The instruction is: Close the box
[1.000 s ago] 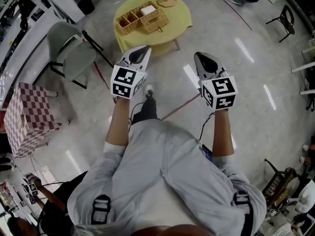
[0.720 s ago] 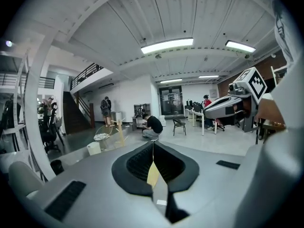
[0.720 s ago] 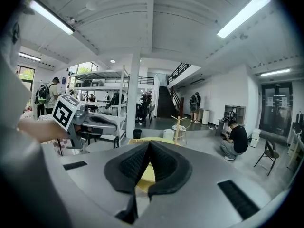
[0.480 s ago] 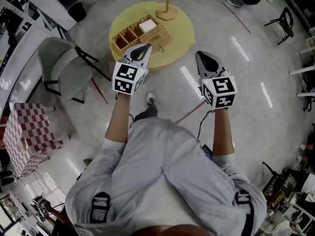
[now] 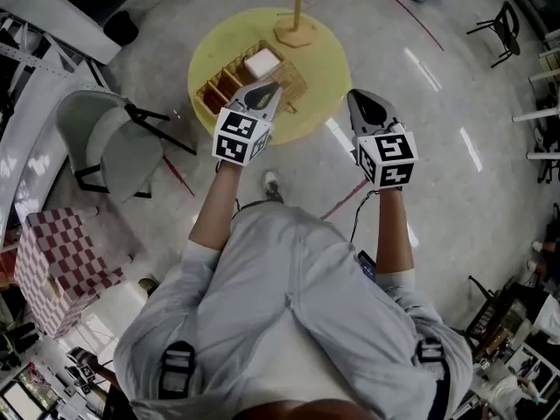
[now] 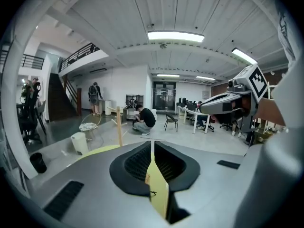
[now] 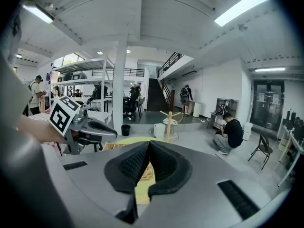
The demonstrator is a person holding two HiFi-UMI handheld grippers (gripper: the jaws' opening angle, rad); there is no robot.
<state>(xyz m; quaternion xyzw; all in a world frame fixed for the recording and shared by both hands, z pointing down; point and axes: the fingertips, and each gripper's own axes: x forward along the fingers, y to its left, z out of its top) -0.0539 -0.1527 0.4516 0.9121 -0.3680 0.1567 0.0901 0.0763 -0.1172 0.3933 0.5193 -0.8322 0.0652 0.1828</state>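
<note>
A: Box [image 5: 224,86], where is it?
B: On the yellow bench [image 5: 320,52], just beyond the left gripper's [image 5: 272,87] jaws; a second ago it lay well ahead.
A: Jaws?
B: Both pairs pressed together, empty; the right gripper [image 5: 355,96] points at the bench's rim.

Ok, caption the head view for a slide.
Person facing a round yellow table with a wicker box, left gripper and right gripper held out, jaws shut, nothing held.
</note>
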